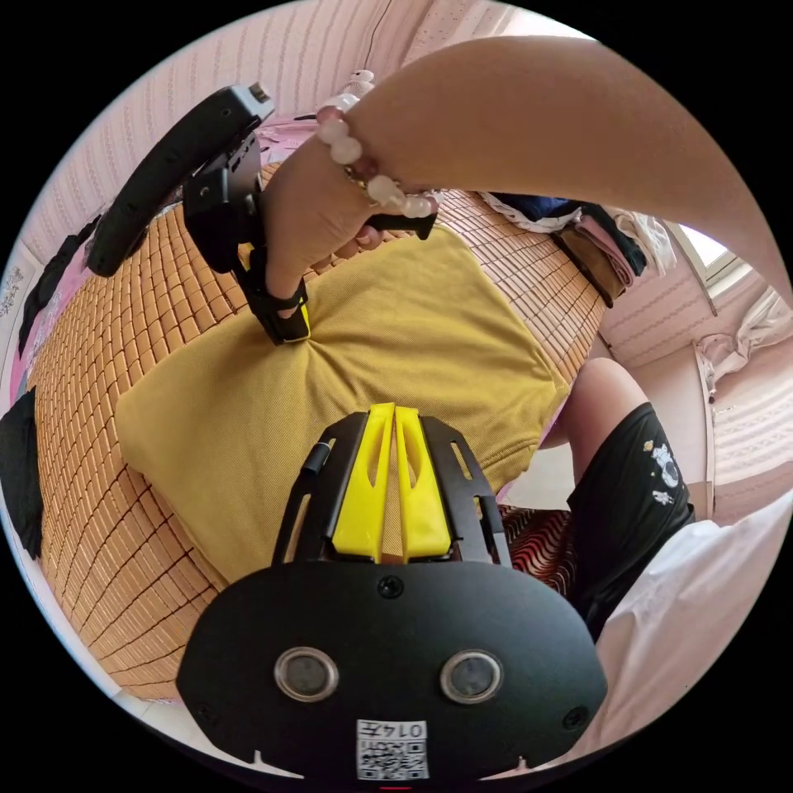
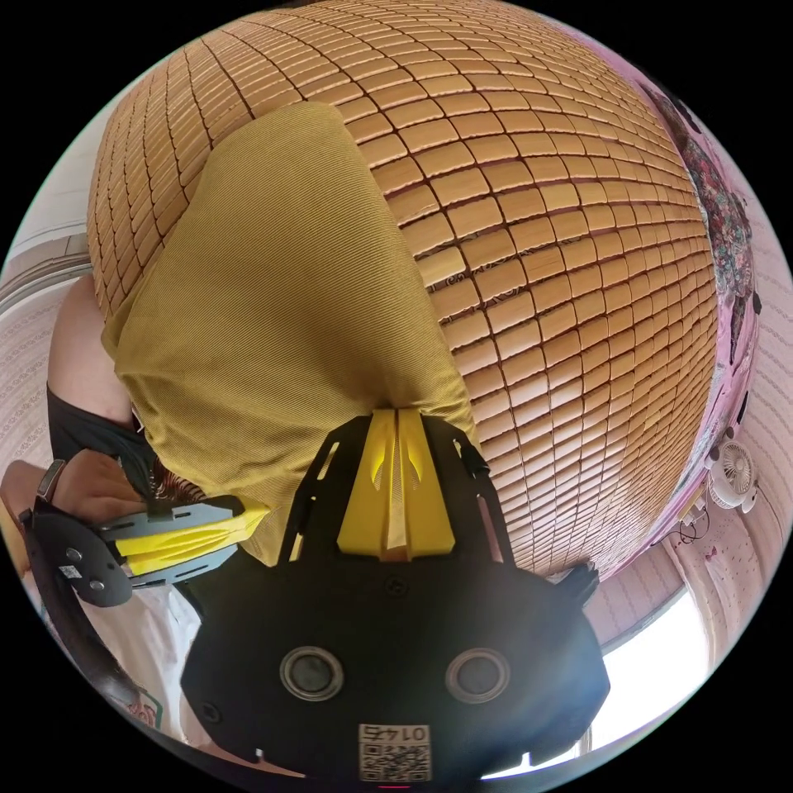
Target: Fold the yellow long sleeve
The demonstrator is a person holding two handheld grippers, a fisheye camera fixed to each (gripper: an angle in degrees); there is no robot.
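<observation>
The yellow long sleeve point(image 1: 396, 347) lies folded into a compact block on a bamboo mat point(image 1: 124, 347). My left gripper point(image 1: 395, 410) has its yellow jaws shut on the garment's near edge. A hand holds my right gripper point(image 1: 293, 329) at the far side, where the cloth puckers around its tip. In the right gripper view, the garment point(image 2: 281, 314) stretches away from my right gripper point(image 2: 395, 413), which is shut on its edge. My left gripper point(image 2: 252, 519) pinches the cloth at the lower left of that view.
The bamboo mat point(image 2: 562, 248) covers a bed. A pile of clothes point(image 1: 595, 239) sits at one edge and dark clothing point(image 1: 21, 479) at another. The person's leg in black shorts point(image 1: 628, 496) stands beside the bed. A small fan point(image 2: 731, 475) is near the wall.
</observation>
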